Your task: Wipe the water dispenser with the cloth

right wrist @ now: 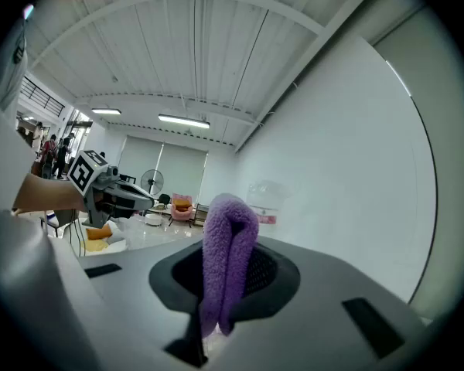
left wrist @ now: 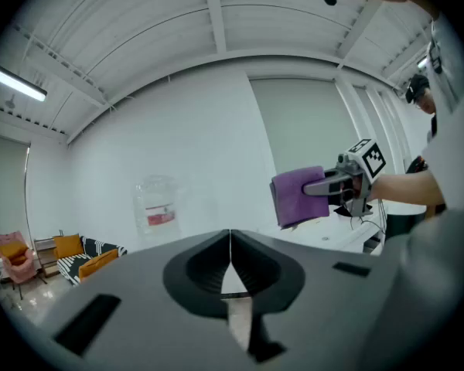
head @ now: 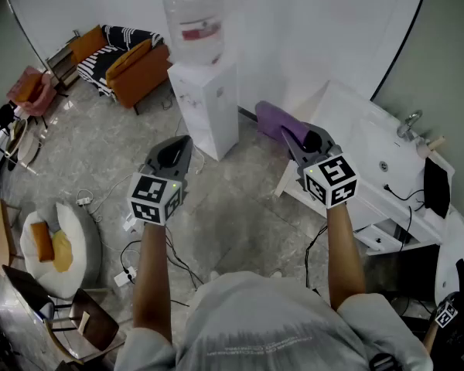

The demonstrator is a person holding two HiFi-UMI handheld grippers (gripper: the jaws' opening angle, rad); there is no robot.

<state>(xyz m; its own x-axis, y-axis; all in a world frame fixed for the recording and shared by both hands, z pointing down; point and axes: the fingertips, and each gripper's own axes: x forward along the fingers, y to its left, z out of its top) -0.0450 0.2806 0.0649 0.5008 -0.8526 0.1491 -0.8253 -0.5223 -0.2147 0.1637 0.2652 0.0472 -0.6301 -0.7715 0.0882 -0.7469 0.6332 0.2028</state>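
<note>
right gripper [right wrist: 221, 296]: fingers clamped on folded purple cloth [right wrist: 230, 230] | water dispenser [right wrist: 264, 202] beyond | left gripper [right wrist: 141, 199] at left

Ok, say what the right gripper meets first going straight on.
Probably the bottle atop the water dispenser: it shows just beside the cloth that the right gripper clamps, nothing between. Depth is unclear; it might slip past to the wall.

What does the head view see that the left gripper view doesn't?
Only the head view: the round white cushion with yellow pillows, and cables on the grey floor. Only the left gripper view: the ribbed white ceiling and a strip light. Both: the folded purple cloth in the right gripper, the water dispenser's clear bottle, the orange sofa.
</note>
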